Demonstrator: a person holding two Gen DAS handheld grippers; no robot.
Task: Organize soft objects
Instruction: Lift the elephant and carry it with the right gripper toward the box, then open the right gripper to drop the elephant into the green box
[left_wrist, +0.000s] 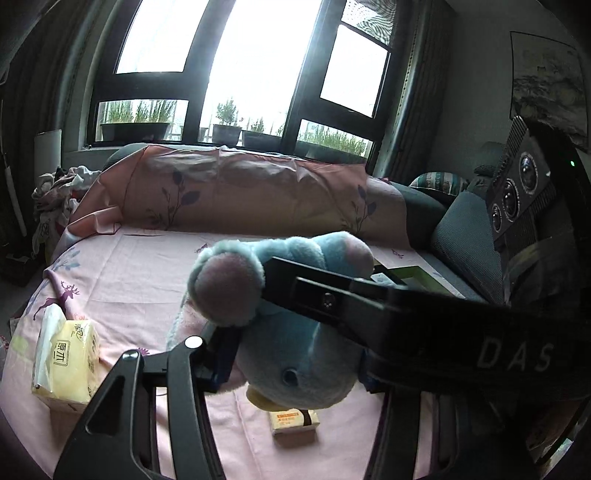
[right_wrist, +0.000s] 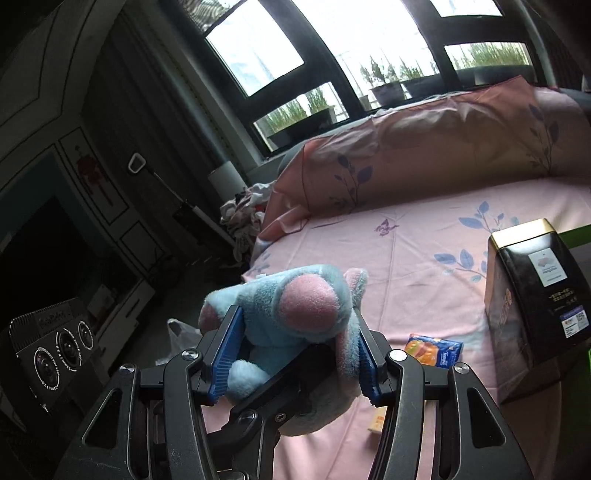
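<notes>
A blue and pink plush toy (left_wrist: 288, 332) hangs above the pink bed sheet (left_wrist: 129, 280), held by both grippers. My left gripper (left_wrist: 236, 332) is shut on the plush near its pink-padded foot; only its left finger shows, and the right gripper's black finger (left_wrist: 332, 306) crosses in front of it. In the right wrist view my right gripper (right_wrist: 295, 350) is shut on the same plush (right_wrist: 291, 306), its blue pads (right_wrist: 225, 354) pressing both sides. The left gripper's finger (right_wrist: 273, 391) reaches in from below.
A yellow tissue pack (left_wrist: 70, 362) lies at the bed's left edge and a small beige box (left_wrist: 293, 421) under the plush. A black and gold tin (right_wrist: 535, 295) stands to the right, a small juice carton (right_wrist: 434, 349) beside it. A long pink pillow (left_wrist: 240, 192) lines the far side.
</notes>
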